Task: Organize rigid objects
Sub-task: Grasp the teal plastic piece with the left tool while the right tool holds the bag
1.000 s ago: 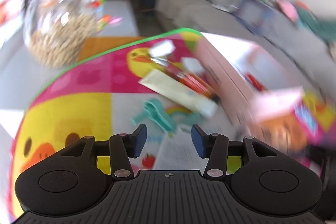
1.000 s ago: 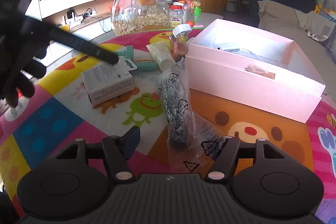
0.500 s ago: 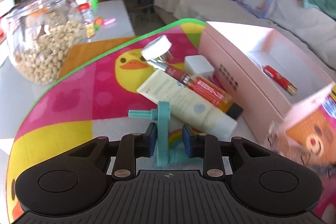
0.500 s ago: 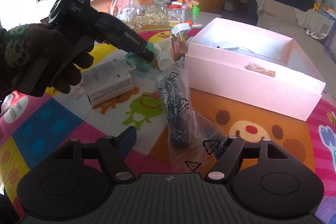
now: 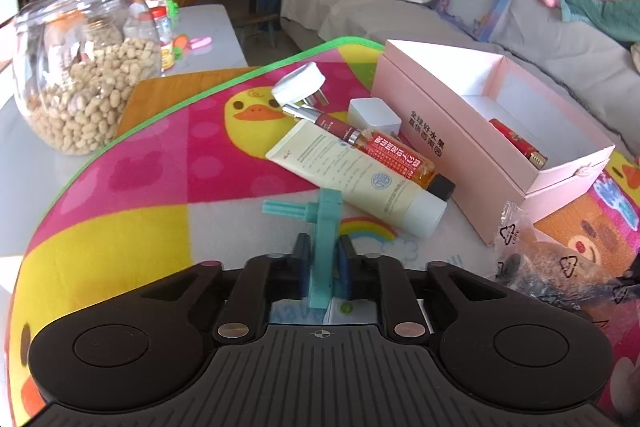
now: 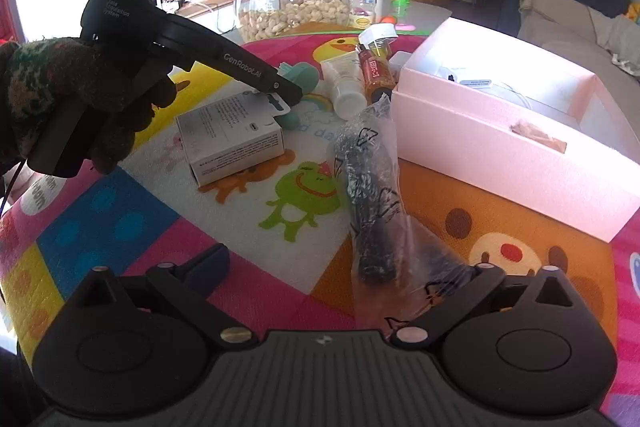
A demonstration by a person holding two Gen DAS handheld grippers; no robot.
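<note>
Now my left tongs [image 5: 323, 269] are pressed together on the teal plastic clip [image 5: 325, 227], which stands upright between the pads, just above the colourful mat [image 5: 120, 227] on the desk. My right tongs [image 6: 340, 267] stand wide apart and hold nothing; the plastic bag with a dark thing inside [image 6: 372, 203] lies between the fingers [image 6: 210, 261], and I cannot tell if it touches them. Near the clip lie the cream tube [image 5: 356, 175] and the amber bottle [image 5: 396, 155], one against the other. The small white box [image 6: 232, 135] lies beside my gloved left hand [image 6: 68, 99]. Behind these are a white plug [image 5: 300, 83] and a white cube [image 5: 374, 115]. Farther, the pink box [image 5: 480, 139] stands open, with only a red item [image 5: 518, 143] and a few small things inside. I judge the task is at its early part: most objects are not yet in the box, and the clip should go there. Farthest stands the glass jar [image 5: 80, 67].
</note>
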